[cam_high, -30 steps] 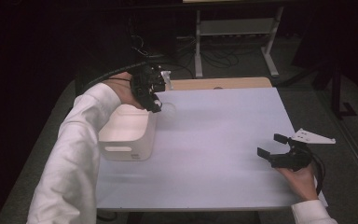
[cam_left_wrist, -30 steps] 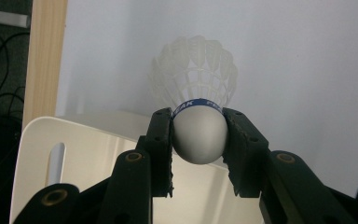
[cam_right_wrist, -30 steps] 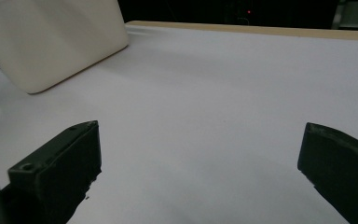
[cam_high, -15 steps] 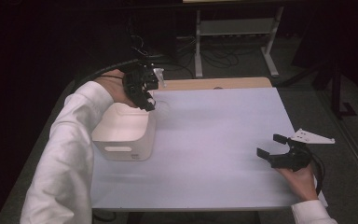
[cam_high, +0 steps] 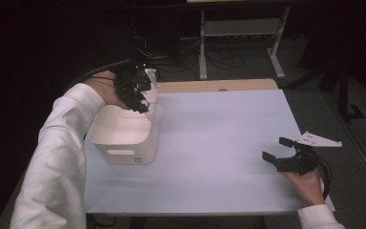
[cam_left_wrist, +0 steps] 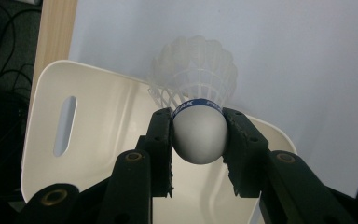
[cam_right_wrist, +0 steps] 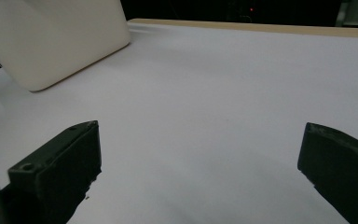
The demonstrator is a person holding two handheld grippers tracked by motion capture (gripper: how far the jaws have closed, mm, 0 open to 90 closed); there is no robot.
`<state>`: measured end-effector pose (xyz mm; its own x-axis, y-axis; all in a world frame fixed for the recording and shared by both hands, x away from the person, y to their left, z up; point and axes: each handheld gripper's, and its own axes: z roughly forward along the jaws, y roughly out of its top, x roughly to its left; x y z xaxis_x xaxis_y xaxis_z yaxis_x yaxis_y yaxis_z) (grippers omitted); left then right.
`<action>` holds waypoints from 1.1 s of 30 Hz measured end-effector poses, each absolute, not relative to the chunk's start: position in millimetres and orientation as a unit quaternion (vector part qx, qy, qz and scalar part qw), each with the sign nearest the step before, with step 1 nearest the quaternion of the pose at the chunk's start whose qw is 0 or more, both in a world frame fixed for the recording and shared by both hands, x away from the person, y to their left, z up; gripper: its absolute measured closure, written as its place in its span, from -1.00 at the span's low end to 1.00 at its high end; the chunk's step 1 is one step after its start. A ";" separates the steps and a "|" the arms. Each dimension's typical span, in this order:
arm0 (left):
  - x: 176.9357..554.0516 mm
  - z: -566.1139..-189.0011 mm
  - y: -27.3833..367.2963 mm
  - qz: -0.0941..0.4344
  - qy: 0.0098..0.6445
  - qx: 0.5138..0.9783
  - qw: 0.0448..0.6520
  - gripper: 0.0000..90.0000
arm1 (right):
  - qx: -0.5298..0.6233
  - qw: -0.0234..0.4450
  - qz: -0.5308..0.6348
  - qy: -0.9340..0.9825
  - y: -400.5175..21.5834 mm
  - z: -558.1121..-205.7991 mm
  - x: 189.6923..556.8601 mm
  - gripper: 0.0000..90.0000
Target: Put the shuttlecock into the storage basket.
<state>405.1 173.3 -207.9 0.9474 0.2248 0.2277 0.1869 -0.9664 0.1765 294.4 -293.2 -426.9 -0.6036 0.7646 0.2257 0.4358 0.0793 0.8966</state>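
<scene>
A white shuttlecock point(cam_left_wrist: 198, 112) with a blue band round its cork is clamped by the cork between the jaws of my left gripper point(cam_left_wrist: 199, 140). That gripper point(cam_high: 143, 102) hangs over the far right rim of a white plastic bin point(cam_high: 124, 138), and the feathers point(cam_high: 155, 112) poke out past the rim. The bin point(cam_left_wrist: 93, 140) has a slot handle in its wall and its inside looks bare. My right gripper point(cam_high: 279, 150) rests near the table's right front with its jaws wide apart and nothing between them; the same gripper point(cam_right_wrist: 200, 168) sits low over the white surface.
The white table top point(cam_high: 219, 143) has a wooden strip point(cam_high: 219, 86) along its far edge. A metal stand point(cam_high: 240, 43) and cables lie on the dark floor beyond. The bin's corner point(cam_right_wrist: 51, 42) stands at the far left in the right gripper view.
My left gripper, with the shuttlecock in it, has drifted left and a little back over the bin. The right gripper has stayed where it was.
</scene>
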 end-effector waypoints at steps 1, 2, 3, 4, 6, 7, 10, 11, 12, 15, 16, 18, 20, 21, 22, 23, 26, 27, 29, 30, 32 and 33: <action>405.0 -207.5 174.4 0.123 0.105 0.984 0.072 0.43 | 0.418 0.154 0.535 0.718 -293.3 -426.8 294.3 -1.00; 404.7 -207.1 175.8 0.122 0.106 0.985 0.068 0.43 | 0.417 0.155 0.535 0.718 -293.5 -426.8 294.3 -1.00; 404.6 -206.5 177.0 0.120 0.106 0.985 0.069 0.43 | 0.417 0.155 0.535 0.718 -293.6 -426.7 294.2 -1.00; 404.0 -205.4 179.0 0.120 0.107 0.985 0.069 0.43 | 0.417 0.155 0.535 0.718 -293.7 -426.7 294.3 -1.00; 402.7 -204.5 182.5 0.121 0.112 0.984 0.075 0.43 | 0.417 0.155 0.535 0.718 -293.7 -426.6 294.3 -1.00; 402.7 -204.2 184.7 0.121 0.112 0.984 0.073 0.43 | 0.416 0.156 0.535 0.718 -293.7 -426.8 294.5 -1.00; 402.4 -204.4 190.1 0.121 0.118 0.983 0.072 0.43 | 0.417 0.156 0.535 0.718 -293.6 -426.6 294.2 -1.00; 402.1 -204.1 192.2 0.123 0.121 0.982 0.072 0.43 | 0.417 0.156 0.535 0.718 -293.7 -426.6 294.2 -1.00; 401.9 -203.7 194.2 0.122 0.121 0.982 0.074 0.43 | 0.418 0.156 0.535 0.718 -293.8 -426.6 294.2 -1.00; 400.8 -203.1 200.5 0.124 0.127 0.981 0.074 0.43 | 0.419 0.155 0.535 0.718 -293.7 -426.8 294.4 -1.00; 400.0 -203.3 202.1 0.126 0.131 0.981 0.073 0.43 | 0.417 0.156 0.535 0.718 -293.5 -426.9 294.5 -1.00; 398.8 -204.1 206.5 0.123 0.135 0.981 0.071 0.43 | 0.418 0.156 0.534 0.718 -293.4 -426.8 294.5 -1.00; 397.2 -204.9 210.1 0.122 0.138 0.981 0.068 0.43 | 0.419 0.156 0.534 0.718 -293.8 -426.8 294.6 -1.00; 396.8 -205.2 211.8 0.122 0.139 0.980 0.068 0.43 | 0.419 0.156 0.534 0.718 -293.8 -426.9 294.6 -1.00; 396.2 -205.6 213.4 0.121 0.141 0.980 0.068 0.43 | 0.419 0.156 0.534 0.718 -293.8 -426.8 294.5 -1.00; 396.0 -206.4 214.9 0.123 0.142 0.980 0.066 0.43 | 0.419 0.156 0.533 0.718 -293.7 -426.8 294.5 -1.00; 395.9 -209.6 218.3 0.121 0.146 0.980 0.065 0.43 | 0.418 0.157 0.534 0.718 -293.5 -426.8 294.5 -1.00; 396.1 -210.9 218.8 0.120 0.147 0.980 0.065 0.43 | 0.418 0.157 0.534 0.718 -293.6 -426.8 294.6 -1.00; 396.2 -215.3 220.0 0.119 0.147 0.980 0.061 0.43 | 0.419 0.156 0.534 0.718 -293.7 -426.7 294.4 -1.00; 396.5 -217.0 220.5 0.116 0.147 0.981 0.061 0.43 | 0.419 0.157 0.534 0.718 -293.8 -426.6 294.3 -1.00; 397.0 -220.3 221.1 0.115 0.146 0.981 0.062 0.43 | 0.419 0.156 0.534 0.717 -293.8 -426.7 294.5 -1.00; 397.2 -221.4 221.5 0.113 0.147 0.981 0.063 0.43 | 0.419 0.156 0.534 0.718 -293.8 -426.8 294.6 -1.00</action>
<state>397.2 221.5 -221.4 0.9313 0.3023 0.2034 0.2739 -0.9490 0.1561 294.6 -293.8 -426.8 -0.6002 0.7680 0.2236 0.4348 0.0787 0.8971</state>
